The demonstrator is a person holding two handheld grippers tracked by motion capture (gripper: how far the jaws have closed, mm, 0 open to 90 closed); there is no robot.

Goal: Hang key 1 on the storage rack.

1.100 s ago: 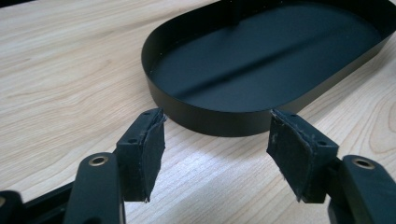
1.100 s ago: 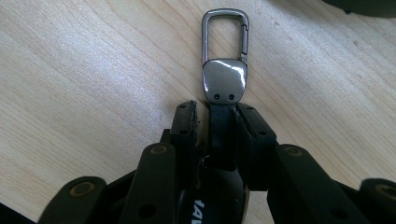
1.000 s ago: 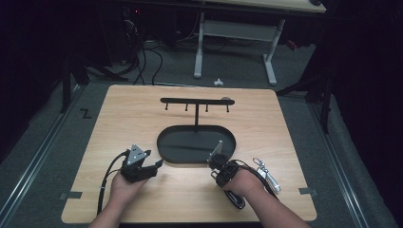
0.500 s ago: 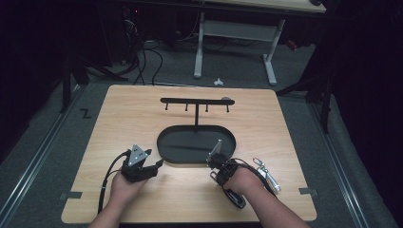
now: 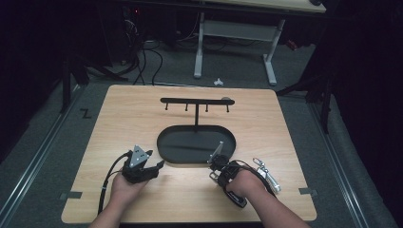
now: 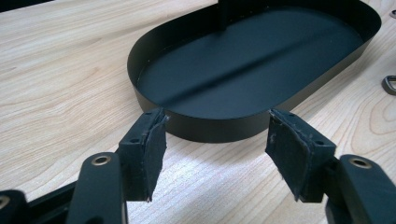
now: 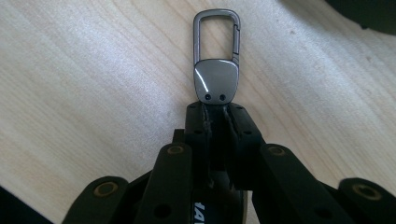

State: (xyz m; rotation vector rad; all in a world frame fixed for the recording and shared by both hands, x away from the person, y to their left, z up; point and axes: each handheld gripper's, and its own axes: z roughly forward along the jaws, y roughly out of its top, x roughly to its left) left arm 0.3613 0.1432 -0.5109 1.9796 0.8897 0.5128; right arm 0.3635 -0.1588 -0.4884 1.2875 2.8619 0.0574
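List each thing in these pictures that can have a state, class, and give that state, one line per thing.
Left tongs: open, nothing between the pads.
Right tongs: shut on the key clip, jaws have just been closing.
Key clip: gate closed, loop sticking out beyond the pads.
Black tray: nothing in it.
Hook rack: upright, hooks bare.

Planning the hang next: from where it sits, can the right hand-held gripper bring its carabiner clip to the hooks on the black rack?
Probably yes. The right hand-held gripper is shut on the carabiner clip, its loop end free. Between it and the hooks lies only the low black tray, which it could likely lift over. The left hand-held gripper rests aside.
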